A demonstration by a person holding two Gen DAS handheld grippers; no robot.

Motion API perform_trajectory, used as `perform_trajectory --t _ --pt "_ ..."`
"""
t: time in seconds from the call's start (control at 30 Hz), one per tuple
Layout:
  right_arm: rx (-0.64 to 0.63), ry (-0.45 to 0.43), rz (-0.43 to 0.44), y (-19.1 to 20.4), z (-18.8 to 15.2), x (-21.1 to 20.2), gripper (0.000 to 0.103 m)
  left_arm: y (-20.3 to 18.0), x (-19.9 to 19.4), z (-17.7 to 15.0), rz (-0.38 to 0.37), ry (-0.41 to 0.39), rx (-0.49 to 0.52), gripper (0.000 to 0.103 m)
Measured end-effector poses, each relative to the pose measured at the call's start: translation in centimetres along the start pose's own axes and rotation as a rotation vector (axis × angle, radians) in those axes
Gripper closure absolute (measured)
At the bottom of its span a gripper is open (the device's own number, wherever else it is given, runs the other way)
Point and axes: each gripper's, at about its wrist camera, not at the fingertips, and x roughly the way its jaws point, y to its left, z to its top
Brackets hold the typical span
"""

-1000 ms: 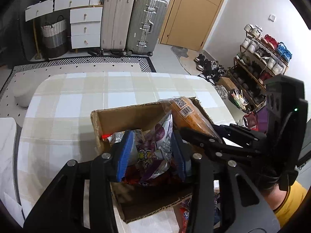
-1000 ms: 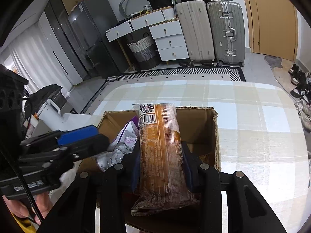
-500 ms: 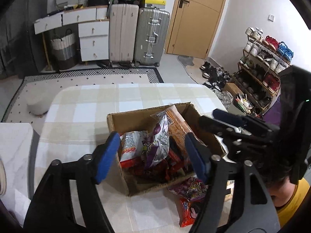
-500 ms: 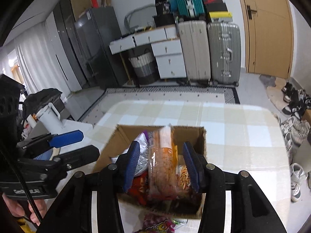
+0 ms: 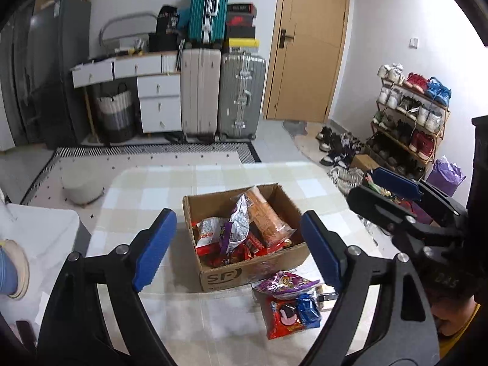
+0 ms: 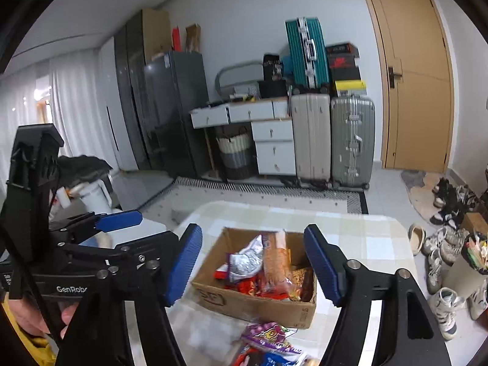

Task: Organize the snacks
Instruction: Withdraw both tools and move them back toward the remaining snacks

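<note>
We see corrugated cardboard box (image 5: 244, 262) on checked tablecloth (image 5: 146, 201), crammed with crinkly foil snack packets (image 5: 235, 228); glossy loose packets (image 5: 289, 302) lie just before it. Left gripper (image 5: 238, 247) and right gripper (image 6: 253, 262): ribbed blue pads just spread apart, nothing between. Earlier each clamped packet inside box; now both hang above it.

The brown corrugated cardboard box (image 5: 244, 270) looks matt and rough, its cut edges fibrous. Inside it, the crinkled foil-and-plastic snack packets (image 5: 241, 231) shine, silver and orange film catching light. At six o'clock of the box, the glossy purple and red plastic snack bags (image 5: 289, 302) lie creased. The pale checked counter (image 5: 146, 195) seems smooth, faintly sheeny cloth or vinyl. Each gripper's matt black plastic arms carry ribbed blue rubbery pads (image 6: 184, 263) and small bright metal pins.
</note>
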Motion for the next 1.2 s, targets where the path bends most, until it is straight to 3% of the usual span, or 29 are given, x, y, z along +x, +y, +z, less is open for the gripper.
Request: perform_trajectory --t 0.13,0.2,0.33,0.47,0.6,0.9,1.2 --pt "-0.045 -0.09 -0.028 1.8 -0.1 -4.9 0.018 -1.1 -5.8 -0.8 0.01 -0.074 0.008 0.014" --pt "-0.071 -0.149 -0.037 3.0 -0.6 -7.5 0.016 -1.5 -8.7 -1.4 0.018 -0.12 0.002 0.0" --pt "-0.133 -0.26 -0.097 5.7 -2.4 -12.9 0.005 -2.1 -13.8 -2.2 0.044 -0.204 0.014 0.001" --pt "-0.159 -0.348 -0.208 7.9 -4.6 -16.5 0.001 -2.4 -18.5 -3.9 0.077 -0.262 0.007 0.001" --pt "-0.141 -0.376 -0.164 9.1 -6.8 -18.8 0.001 -2.3 -21.7 -6.0 0.119 -0.288 -0.001 0.001" --pt "-0.047 -0.33 -0.1 7.6 -11.4 -19.3 0.001 0.6 -21.2 -12.7 0.176 -0.221 -0.049 0.001" --pt "0.03 -0.228 -0.091 5.4 -14.4 -15.8 0.001 2.0 -15.2 -16.1 0.138 -0.078 -0.08 0.001"
